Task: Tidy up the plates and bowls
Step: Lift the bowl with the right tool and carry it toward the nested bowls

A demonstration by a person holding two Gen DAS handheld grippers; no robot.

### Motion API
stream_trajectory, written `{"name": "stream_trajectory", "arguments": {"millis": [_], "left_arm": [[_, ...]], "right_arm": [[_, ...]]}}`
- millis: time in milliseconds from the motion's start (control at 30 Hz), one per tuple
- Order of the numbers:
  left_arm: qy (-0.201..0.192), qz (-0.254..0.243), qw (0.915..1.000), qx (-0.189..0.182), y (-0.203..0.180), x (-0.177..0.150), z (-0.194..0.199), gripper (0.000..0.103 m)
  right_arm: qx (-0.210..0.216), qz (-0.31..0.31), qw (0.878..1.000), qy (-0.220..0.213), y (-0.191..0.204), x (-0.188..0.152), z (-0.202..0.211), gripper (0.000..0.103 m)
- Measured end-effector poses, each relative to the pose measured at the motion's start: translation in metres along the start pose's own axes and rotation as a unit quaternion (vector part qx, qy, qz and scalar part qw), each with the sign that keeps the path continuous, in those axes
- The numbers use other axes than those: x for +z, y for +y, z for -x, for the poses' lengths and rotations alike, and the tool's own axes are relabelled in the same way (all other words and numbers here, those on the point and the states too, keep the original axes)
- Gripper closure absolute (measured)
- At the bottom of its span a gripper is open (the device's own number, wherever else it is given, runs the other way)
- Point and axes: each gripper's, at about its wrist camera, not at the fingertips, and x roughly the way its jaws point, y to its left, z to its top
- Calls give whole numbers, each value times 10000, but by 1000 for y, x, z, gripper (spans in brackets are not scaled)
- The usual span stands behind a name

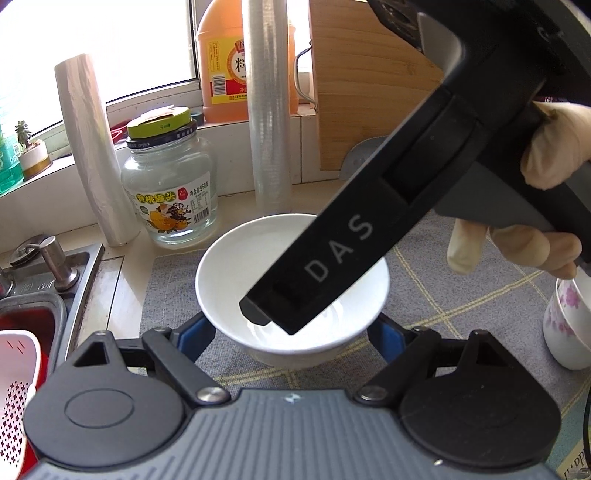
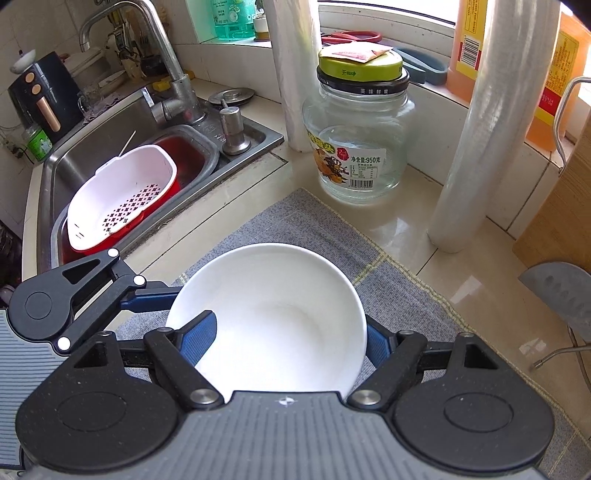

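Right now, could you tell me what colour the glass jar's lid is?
Yellow-green lid above a black ring, clearest in the right wrist view.

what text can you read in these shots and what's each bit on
"DAS": on the right gripper finger, left wrist view.
"净含量:950克": glass jar label.
"黄桃罐头": same label, left wrist view.
"开": jar's green lid.
"美味鲜果": black ring under that lid.
"料": orange bottle label, partly hidden.
Barcodes, fine print, green bottle: too small.

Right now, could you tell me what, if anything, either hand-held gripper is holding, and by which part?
The right hand-held gripper straddles the white bowl's near rim, one finger inside, one outside. The left hand-held gripper brackets the bowl's outer sides; firm contact cannot be told.
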Motion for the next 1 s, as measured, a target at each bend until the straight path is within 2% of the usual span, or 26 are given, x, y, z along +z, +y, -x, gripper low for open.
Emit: {"name": "stream_trajectory", "arguments": {"millis": [467,1000], "left_arm": [[97,-396,9987,-313,-37,-1,31,15],[63,-927,9923,-824,-88,-1,59,15]], "right_arm": [[-27,-331,9993,-141,2,-42,46,17],[-319,-672,9965,-385,0,-99,102,17]]}}
